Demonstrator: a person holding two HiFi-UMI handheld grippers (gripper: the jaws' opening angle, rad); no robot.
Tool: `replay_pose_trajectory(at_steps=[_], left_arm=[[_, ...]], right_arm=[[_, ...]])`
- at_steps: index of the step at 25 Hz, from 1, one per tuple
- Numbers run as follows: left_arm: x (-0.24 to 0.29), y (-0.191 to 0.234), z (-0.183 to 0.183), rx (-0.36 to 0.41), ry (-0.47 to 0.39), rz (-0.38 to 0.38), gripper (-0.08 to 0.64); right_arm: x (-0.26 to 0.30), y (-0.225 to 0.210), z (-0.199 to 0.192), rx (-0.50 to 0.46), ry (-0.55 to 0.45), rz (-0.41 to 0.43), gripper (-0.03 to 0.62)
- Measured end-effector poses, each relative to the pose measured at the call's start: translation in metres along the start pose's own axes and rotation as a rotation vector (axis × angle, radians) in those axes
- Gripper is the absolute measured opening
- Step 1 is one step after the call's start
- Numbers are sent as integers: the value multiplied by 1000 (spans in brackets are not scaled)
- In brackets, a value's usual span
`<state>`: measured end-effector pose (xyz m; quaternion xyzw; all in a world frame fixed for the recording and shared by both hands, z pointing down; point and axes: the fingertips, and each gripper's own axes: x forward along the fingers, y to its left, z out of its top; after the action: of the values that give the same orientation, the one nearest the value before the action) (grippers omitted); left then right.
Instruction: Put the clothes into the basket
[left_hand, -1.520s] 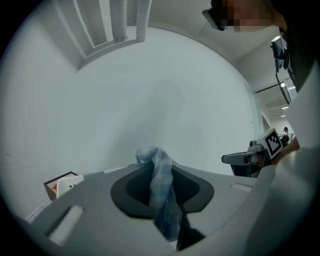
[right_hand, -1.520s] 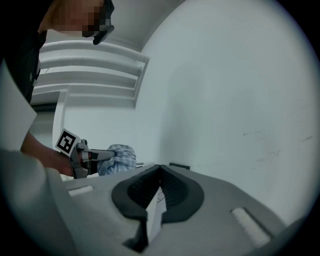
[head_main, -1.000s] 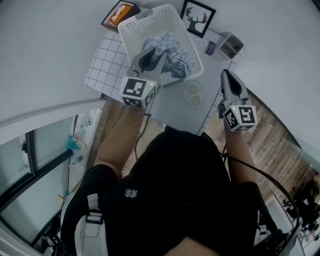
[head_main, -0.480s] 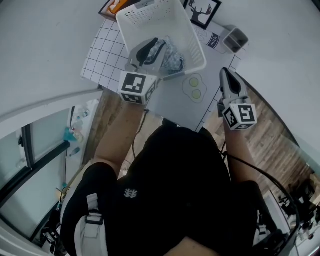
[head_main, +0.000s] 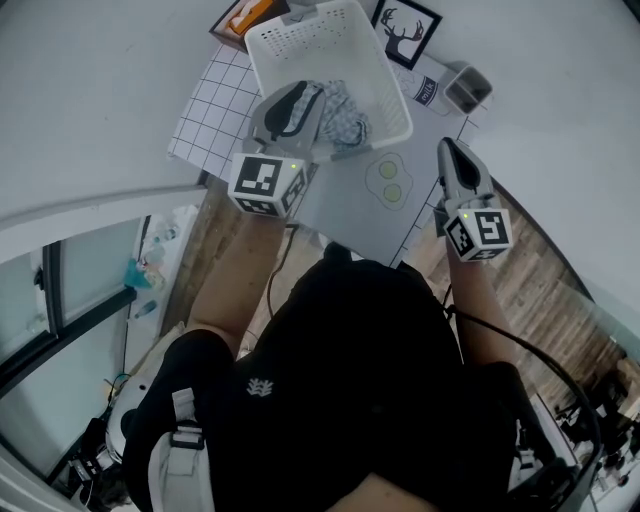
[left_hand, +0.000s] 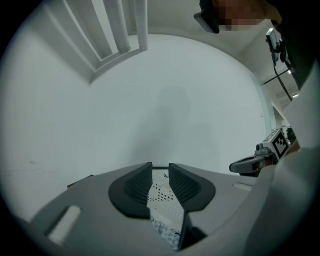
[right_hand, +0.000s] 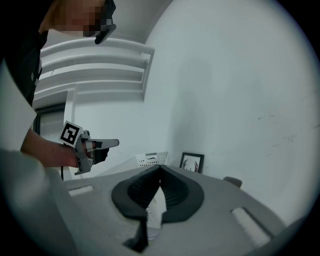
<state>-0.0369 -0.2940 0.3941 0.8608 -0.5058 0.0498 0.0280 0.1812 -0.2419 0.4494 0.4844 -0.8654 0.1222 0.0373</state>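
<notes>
Resting in the basket (head_main: 312, 38), clothes (head_main: 348, 120) apparently lie below the just-parted left fingers (left_hand: 137, 189).

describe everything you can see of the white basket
The white basket is a rectangular tub, plastic by its look, with rounded corners, an outward-flaring rim and rows of small holes in its far wall. It stands upright and open-topped, partly over a grid-patterned mat. A crumpled blue-and-white patterned cloth lies inside at the near end; the far end is bare.
</notes>
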Motion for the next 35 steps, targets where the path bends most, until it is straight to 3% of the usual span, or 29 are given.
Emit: replay_pose_trajectory(at_steps=[7,15,35], left_arm=[[-43,7,16,-22,-45,60,105],[-80,-4,28,-1,-77,99,8],[-109,-11,2,-6,-54,126,8]], right_arm=[[-15,7,21,-37,-45,-2,2],[-37,14,36,-33,-87,4,2],[-52,20,29,-83,-58,9,2]])
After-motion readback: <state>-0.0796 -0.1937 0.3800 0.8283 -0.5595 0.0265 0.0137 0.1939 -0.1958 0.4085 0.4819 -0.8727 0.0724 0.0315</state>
